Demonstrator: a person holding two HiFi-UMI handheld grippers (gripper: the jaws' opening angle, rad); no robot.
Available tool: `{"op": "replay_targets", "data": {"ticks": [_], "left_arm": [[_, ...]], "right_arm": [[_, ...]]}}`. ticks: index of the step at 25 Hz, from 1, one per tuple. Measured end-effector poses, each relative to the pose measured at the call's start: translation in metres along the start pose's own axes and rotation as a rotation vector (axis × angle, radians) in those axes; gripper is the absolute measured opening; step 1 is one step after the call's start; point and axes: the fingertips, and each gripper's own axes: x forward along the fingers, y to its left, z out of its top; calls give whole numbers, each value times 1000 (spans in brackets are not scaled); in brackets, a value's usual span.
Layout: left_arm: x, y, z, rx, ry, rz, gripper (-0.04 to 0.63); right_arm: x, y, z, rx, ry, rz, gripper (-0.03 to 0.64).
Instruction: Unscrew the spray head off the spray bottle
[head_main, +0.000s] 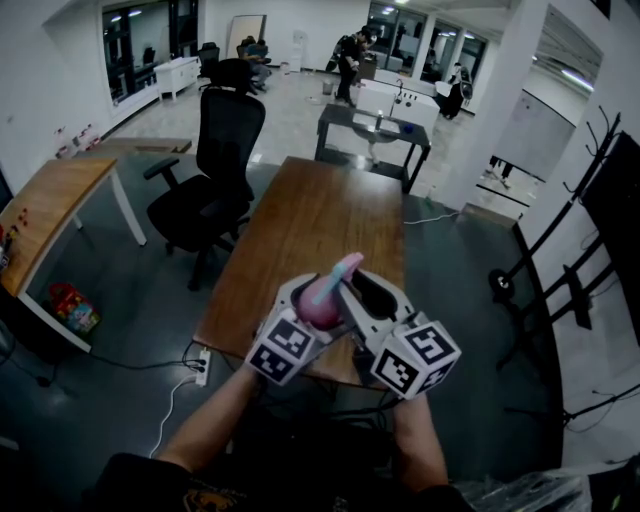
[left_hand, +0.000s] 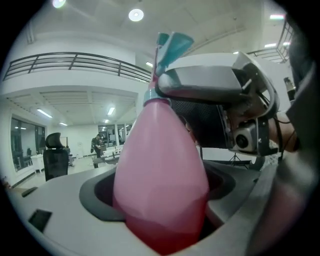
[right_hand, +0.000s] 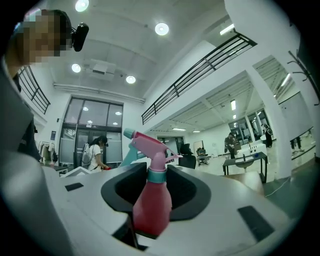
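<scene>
A pink spray bottle with a pink and teal spray head is held up in the air over the near end of a wooden table. My left gripper is shut on the bottle's body, which fills the hollow between its jaws. My right gripper comes in from the right, with one jaw lying against the teal collar. In the right gripper view the bottle stands in the hollow of my right gripper. Whether its pads press on the bottle does not show.
A black office chair stands left of the table. A lighter desk is at far left and a dark table lies beyond. A power strip with cables lies on the floor. People are far back in the room.
</scene>
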Motion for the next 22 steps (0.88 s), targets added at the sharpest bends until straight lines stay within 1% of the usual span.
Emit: {"op": "replay_targets", "data": {"ticks": [2, 4, 9, 12, 14, 17, 19, 22], "left_arm": [[-1, -7, 2, -1, -6, -50, 448], [-3, -15, 6, -11, -20, -118, 448], [-12, -37, 13, -23, -44, -298, 446], [-20, -51, 19, -31, -76, -400, 448], [-24, -59, 22, -34, -98, -455, 448], [-28, -66, 25, -29, -112, -501, 448], [-29, -69, 26, -24, -113, -516, 448], [-30, -72, 23, -10, -103, -527, 448]], "right_arm": [[-4, 1, 1, -9, 10, 46, 136], [-8, 4, 3, -11, 16, 112, 135], [-21, 10, 7, 15, 25, 314, 135], [-30, 17, 11, 19, 5, 440, 133], [-36, 21, 13, 28, -11, 506, 133], [-41, 24, 14, 35, -13, 564, 132], [-43, 25, 16, 43, -14, 583, 132], [-46, 22, 24, 81, -47, 598, 132]]}}
